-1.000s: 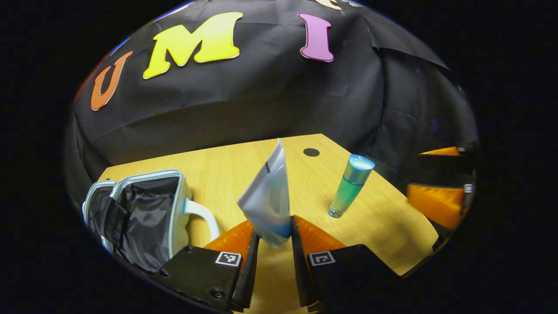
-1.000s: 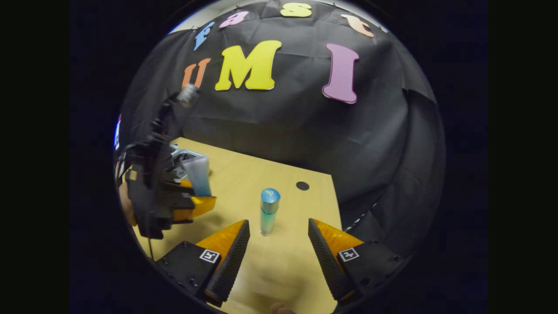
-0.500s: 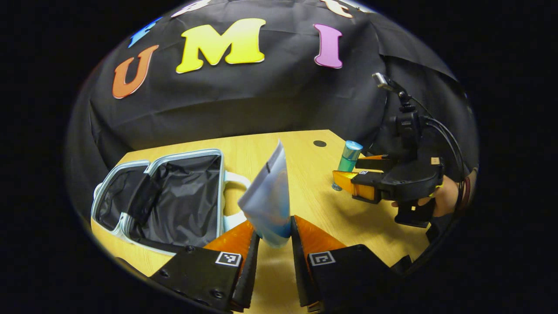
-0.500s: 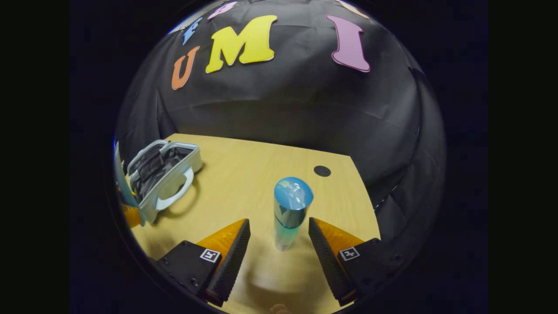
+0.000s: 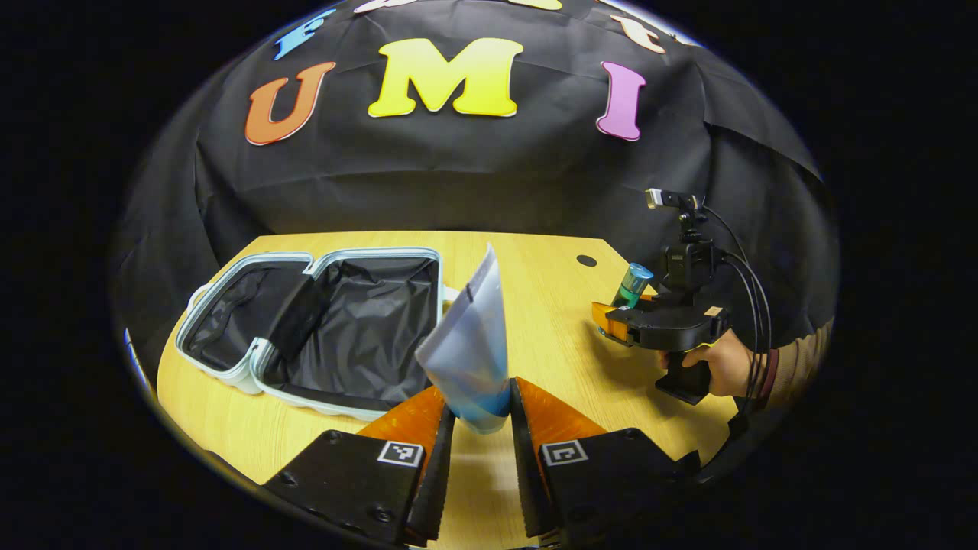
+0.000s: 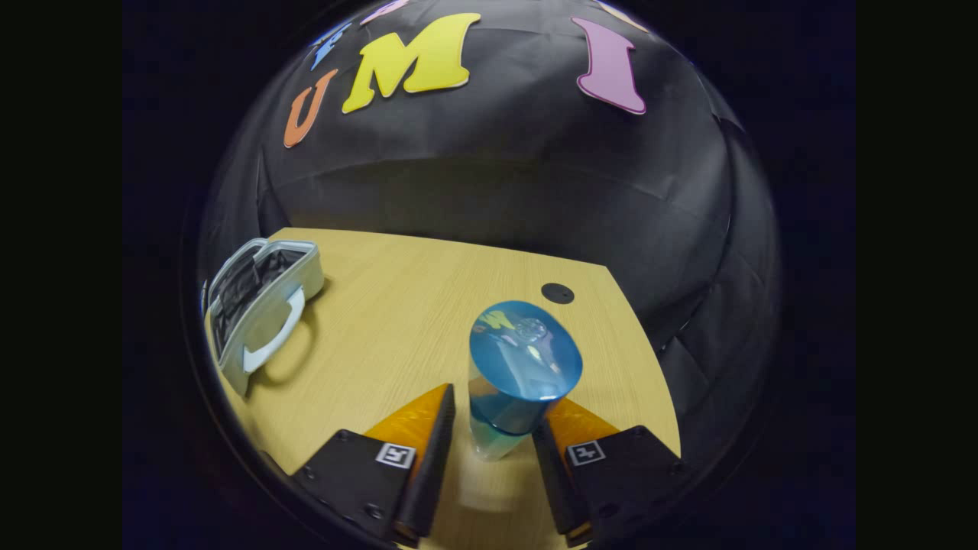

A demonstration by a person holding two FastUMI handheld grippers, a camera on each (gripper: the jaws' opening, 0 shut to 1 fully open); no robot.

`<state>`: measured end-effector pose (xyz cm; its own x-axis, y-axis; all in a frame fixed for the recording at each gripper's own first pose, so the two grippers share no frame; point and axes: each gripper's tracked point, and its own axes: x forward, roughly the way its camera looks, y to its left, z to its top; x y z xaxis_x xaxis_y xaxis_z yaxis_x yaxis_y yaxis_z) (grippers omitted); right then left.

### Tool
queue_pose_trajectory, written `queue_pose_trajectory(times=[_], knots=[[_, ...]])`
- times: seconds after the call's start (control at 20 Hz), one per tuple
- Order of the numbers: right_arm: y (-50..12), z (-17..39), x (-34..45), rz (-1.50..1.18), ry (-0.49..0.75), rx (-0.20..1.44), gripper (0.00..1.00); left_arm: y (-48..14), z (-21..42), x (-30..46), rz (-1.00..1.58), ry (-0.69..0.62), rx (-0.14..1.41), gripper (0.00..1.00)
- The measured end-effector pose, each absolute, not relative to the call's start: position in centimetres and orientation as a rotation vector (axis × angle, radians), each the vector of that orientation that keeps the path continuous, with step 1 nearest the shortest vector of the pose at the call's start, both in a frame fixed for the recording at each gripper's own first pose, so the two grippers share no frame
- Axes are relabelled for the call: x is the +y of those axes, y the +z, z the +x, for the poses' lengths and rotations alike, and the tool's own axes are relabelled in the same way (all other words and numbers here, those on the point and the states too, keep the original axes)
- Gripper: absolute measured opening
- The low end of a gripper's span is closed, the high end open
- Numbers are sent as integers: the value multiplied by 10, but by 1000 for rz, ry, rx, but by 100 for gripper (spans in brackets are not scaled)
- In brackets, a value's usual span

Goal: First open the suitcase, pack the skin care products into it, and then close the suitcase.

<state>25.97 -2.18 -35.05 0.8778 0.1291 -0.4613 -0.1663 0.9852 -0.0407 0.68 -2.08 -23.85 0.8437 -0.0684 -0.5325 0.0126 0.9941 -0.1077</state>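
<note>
My left gripper (image 5: pixel 477 386) is shut on a white tube with a blue end (image 5: pixel 467 344), held upright above the table's near side. Just left of it the pale blue suitcase (image 5: pixel 252 367) lies open, its black lining showing. In the right gripper view, a green bottle with a blue cap (image 6: pixel 519 359) stands between the fingers of my right gripper (image 6: pixel 497 397), which press on its lower part. The left gripper view shows that right gripper (image 5: pixel 623 321) far right, held by a hand (image 5: pixel 710 359), with the bottle (image 5: pixel 633 283) leaning in it. The suitcase (image 6: pixel 263 305) sits far left.
The wooden table (image 5: pixel 550 351) has a small black hole (image 5: pixel 586 260) near its back right corner. Black cloth walls close in behind and to the right. Bare tabletop (image 6: pixel 397 328) lies between the suitcase and the bottle.
My right gripper moved forward around the bottle and its fingers closed in on it. My left gripper swung with the tube, bringing the whole open suitcase into its view.
</note>
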Motion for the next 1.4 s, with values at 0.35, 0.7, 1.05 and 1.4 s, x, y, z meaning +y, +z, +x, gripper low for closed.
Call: queue_pose_trajectory(times=[0.35, 0.7, 1.05, 1.4], knots=[[-333, 230, -21, -81, 118, 500, 35, -216, -7, 33, -48, -26, 570, 42], [-260, 129, 30, -21, 142, 512, 35, -229, 19, 110, -54, -36, 651, 42], [-227, 66, 125, 4, 159, 522, 34, -288, 65, 162, -32, -84, 803, 42], [-205, 43, 148, -13, 106, 503, 34, -345, 85, 170, -32, -74, 1004, 42]])
